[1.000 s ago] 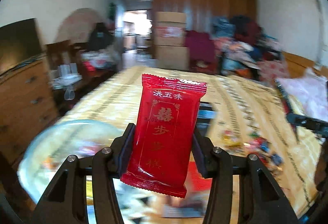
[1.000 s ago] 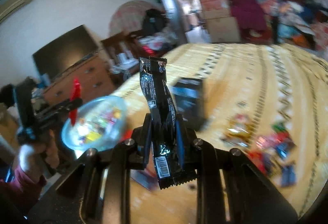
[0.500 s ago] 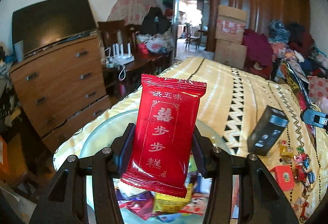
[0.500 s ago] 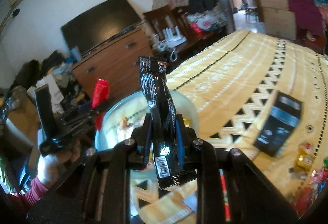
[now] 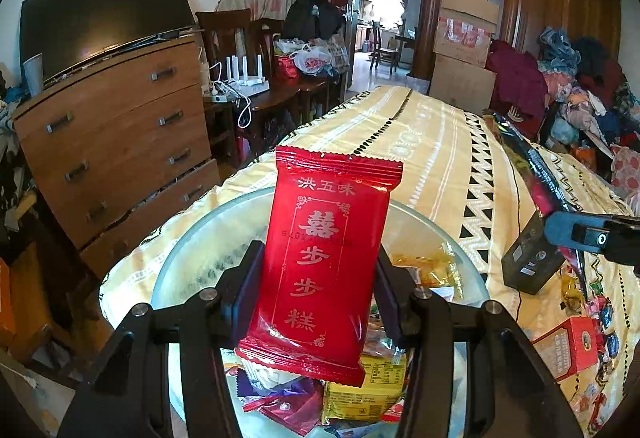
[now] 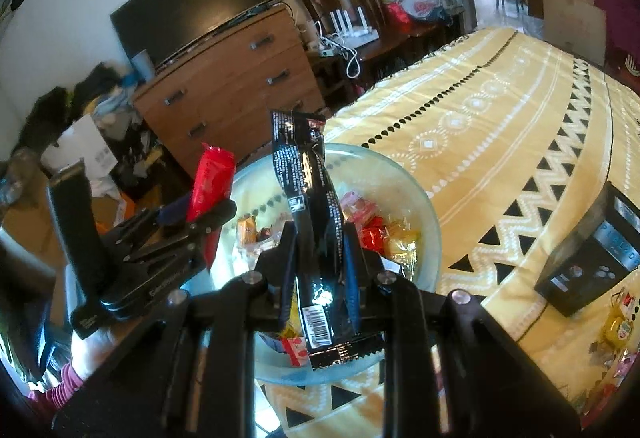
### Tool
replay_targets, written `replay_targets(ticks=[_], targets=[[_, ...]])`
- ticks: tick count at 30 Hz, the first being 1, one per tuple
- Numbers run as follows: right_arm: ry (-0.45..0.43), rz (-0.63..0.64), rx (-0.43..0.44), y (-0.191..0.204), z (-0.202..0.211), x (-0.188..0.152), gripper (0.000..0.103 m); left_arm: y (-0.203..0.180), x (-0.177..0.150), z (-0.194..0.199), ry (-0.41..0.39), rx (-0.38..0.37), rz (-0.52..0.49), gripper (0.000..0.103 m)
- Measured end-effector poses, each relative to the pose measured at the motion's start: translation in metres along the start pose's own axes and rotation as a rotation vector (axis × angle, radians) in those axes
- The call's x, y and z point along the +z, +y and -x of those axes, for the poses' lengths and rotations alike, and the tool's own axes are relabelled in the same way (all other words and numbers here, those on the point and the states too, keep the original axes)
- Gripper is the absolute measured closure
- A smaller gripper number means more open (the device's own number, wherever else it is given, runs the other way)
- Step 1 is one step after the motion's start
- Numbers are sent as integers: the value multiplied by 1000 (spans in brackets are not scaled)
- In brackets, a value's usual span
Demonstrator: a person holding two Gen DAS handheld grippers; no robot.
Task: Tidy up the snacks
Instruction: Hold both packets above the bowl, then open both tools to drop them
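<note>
- Our left tool (image 5: 316,278) grips the flat red foil snack packet (image 5: 326,258) upright, directly above the round clear glass bowl (image 5: 192,250).
- Our right tool (image 6: 320,270) clamps the long black foil snack packet (image 6: 310,222), long axis vertical, also over the bowl.
- We judge both ready to release downward.

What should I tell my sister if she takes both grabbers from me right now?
Left gripper: shut on the flat red foil snack packet, upright over the round glass bowl.
Right gripper: shut on the long black snack wrapper, also over the bowl.
Done: many wrapped sweets already lie in the bowl.
Left: drop both packets in, then gather the loose candies and small red box on the yellow patterned bedspread. The black box stands beside the bowl.
</note>
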State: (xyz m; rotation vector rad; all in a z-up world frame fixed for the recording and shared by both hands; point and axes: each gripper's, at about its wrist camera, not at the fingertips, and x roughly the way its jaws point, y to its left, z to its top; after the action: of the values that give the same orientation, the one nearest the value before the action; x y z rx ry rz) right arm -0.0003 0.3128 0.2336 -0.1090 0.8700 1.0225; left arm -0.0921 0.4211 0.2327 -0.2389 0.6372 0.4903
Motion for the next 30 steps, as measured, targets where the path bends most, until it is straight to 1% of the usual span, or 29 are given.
replay_targets(ticks=[5,13,30], targets=[[14,12,-3,8,-9,4,81,3,0,-8,16,-1,4,50],[16,23,-2,15,-15,8,81,1,2,-10,25,2,7,51],[17,27,-3,17,-18,9,81,3,2,-14,32,0,9,51]])
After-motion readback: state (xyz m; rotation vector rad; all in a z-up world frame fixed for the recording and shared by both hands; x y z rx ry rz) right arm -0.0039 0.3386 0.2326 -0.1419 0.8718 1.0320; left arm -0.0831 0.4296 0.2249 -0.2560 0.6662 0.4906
